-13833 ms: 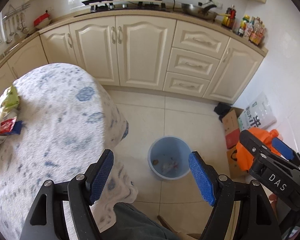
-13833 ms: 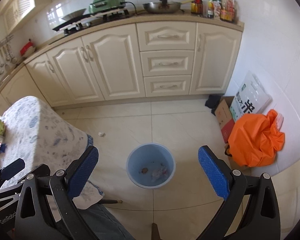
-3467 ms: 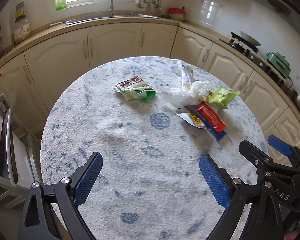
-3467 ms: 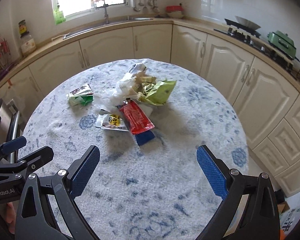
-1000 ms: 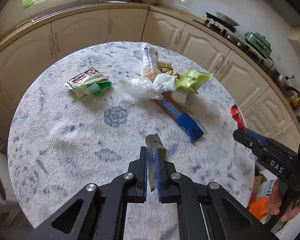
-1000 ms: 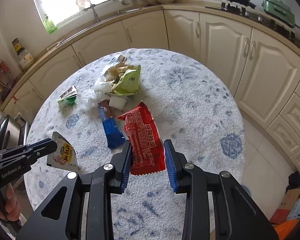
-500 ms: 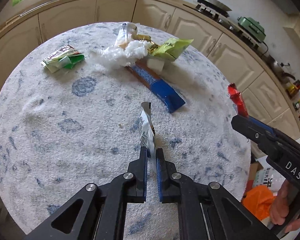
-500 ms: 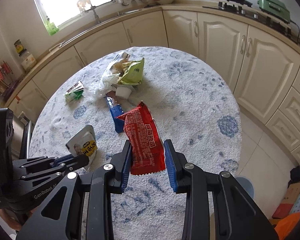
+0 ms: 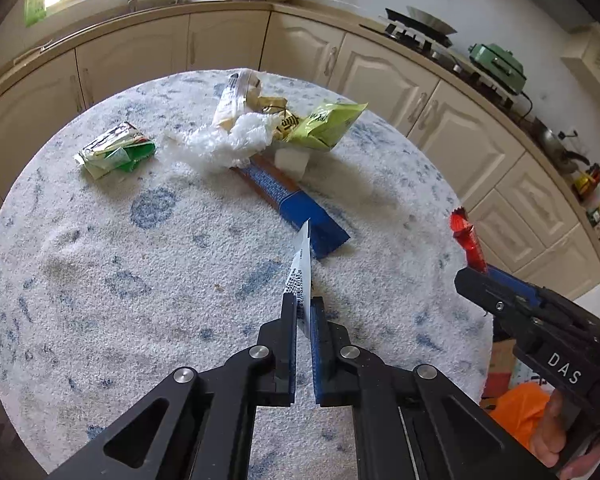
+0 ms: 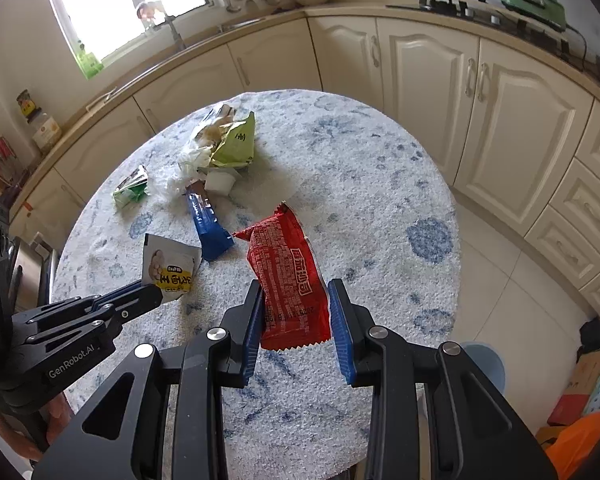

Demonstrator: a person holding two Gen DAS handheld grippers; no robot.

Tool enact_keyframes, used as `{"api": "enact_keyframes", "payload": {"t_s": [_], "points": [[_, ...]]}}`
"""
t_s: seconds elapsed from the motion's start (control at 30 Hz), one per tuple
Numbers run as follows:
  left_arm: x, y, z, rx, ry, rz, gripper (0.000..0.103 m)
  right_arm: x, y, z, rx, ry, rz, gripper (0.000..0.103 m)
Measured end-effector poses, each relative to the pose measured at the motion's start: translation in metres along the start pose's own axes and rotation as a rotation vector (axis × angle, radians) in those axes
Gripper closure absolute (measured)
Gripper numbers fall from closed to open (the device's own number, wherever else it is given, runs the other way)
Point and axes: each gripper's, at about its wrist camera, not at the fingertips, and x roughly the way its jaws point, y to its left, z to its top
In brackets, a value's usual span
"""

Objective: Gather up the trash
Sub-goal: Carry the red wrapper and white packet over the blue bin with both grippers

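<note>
The left gripper (image 9: 303, 312) was clamped on a small white sachet (image 9: 302, 276), which stood edge-on between its closed jaws and stuck out past the fingertips, lifted above the round table (image 9: 100, 264). From the right wrist view the same sachet (image 10: 171, 266) showed its yellow label, pinched at its lower edge by the left gripper (image 10: 152, 294) at the left of the frame.

The right gripper (image 10: 294, 312) gripped a red snack wrapper (image 10: 286, 280), its blue pads pressed on both long sides of the packet; the wrapper rose upright from the jaws and hung clear of the tablecloth. In the left wrist view only the crimped top of that red wrapper (image 9: 466, 236) showed above the right gripper (image 9: 476, 276), held off the table's right edge by a hand (image 9: 550, 436).

The rest of the trash lay on the table, well apart from both grippers: a blue wrapper (image 9: 296, 196) nearest, just beyond the sachet's tip, then a crumpled clear plastic bag (image 9: 232, 140), a lime green packet (image 9: 324, 126), a small white cup (image 10: 219, 182) and, off to the left, a green and white wrapper (image 9: 116, 150). A blue bin (image 10: 486, 364) stood on the floor beside the table.
</note>
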Motion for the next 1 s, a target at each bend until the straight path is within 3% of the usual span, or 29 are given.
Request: {"api": "enact_keyframes", "payload": {"t_s": [0.3,0.43,0.53,0.6,0.67,0.73,0.8,0.83,1.0], "points": [[-0.013,-0.006,-0.007,0.041,-0.008,-0.01,0.099,-0.015,-0.012,-0.009,0.024,-0.019,-0.013,0.071],[0.001,-0.001,-0.005,0.001,0.023,0.03,0.099,-0.017,-0.017,-0.011,0.036,-0.024,-0.015,0.071],[0.012,-0.001,0.0,-0.023,0.042,0.015,0.094,-0.015,-0.02,-0.012,0.038,-0.019,-0.019,0.071],[0.017,-0.004,0.003,-0.022,0.048,0.008,0.09,-0.012,-0.022,-0.012,0.043,-0.012,-0.025,0.071],[0.026,-0.006,0.005,-0.028,0.074,0.007,0.067,-0.009,-0.025,-0.012,0.049,-0.003,-0.028,0.071],[0.03,-0.01,0.006,-0.029,0.06,0.001,0.062,-0.005,-0.028,-0.012,0.056,0.006,-0.032,0.071],[0.035,-0.014,0.006,-0.011,0.048,0.023,0.069,-0.002,-0.031,-0.011,0.061,0.013,-0.034,0.071],[0.036,-0.015,0.006,-0.002,0.038,0.028,0.093,-0.001,-0.032,-0.011,0.063,0.016,-0.036,0.071],[0.038,-0.019,0.003,0.02,0.041,0.005,0.092,-0.003,-0.036,-0.013,0.066,0.012,-0.037,0.071]]}}
